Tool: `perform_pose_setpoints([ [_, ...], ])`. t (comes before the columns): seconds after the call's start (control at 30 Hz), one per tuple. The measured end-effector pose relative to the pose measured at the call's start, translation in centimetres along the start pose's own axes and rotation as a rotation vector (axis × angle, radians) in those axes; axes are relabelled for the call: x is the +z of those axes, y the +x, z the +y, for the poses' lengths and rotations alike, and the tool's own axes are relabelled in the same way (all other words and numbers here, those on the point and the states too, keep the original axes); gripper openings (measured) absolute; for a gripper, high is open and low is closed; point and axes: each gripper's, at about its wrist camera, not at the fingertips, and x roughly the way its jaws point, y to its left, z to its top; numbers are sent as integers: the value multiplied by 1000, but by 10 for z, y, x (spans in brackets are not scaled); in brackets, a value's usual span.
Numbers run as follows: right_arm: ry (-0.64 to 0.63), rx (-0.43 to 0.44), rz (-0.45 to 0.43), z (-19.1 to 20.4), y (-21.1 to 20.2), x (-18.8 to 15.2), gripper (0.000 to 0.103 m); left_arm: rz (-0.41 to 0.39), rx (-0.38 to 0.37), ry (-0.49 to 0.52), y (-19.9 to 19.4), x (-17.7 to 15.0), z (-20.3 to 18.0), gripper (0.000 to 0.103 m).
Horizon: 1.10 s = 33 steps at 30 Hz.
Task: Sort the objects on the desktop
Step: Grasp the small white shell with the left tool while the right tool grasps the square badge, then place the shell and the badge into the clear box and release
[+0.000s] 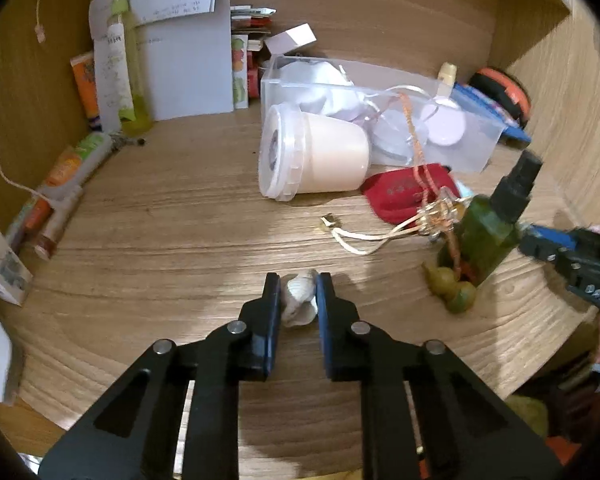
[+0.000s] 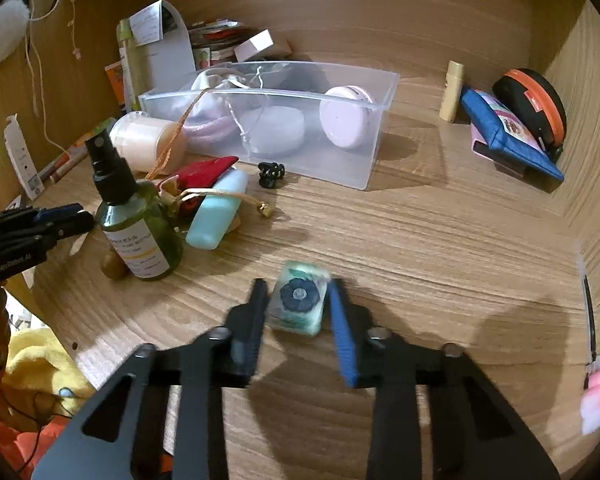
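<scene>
Wood-grain bench (image 1: 160,220) is cluttered: left tool (image 1: 298,294) pinches a small white shell-like lump (image 1: 299,300) near the front, right tool (image 2: 298,300) clamps a clear teal-patterned block (image 2: 299,303). Clear plastic bin (image 2: 374,136) at the back holds little; most sorting remains, I'd say.

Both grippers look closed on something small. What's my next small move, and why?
Probably lift both straight up. The left gripper pinches the white shell, the right gripper the teal box, both low on the desk; the clear bin is behind.
</scene>
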Motion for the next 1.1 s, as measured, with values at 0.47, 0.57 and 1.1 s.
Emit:
perform_pose_setpoints([
  [0.47, 50, -10, -60, -25, -16, 32, 22, -119, 37, -47, -30, 42, 15, 17],
  [0.57, 47, -18, -94, -29, -22, 48, 22, -151, 33, -40, -35, 59, 15, 17],
  [1.1, 17, -14, -149, -31, -4, 116, 22, -190, -117, -3, 0, 137, 0, 17],
])
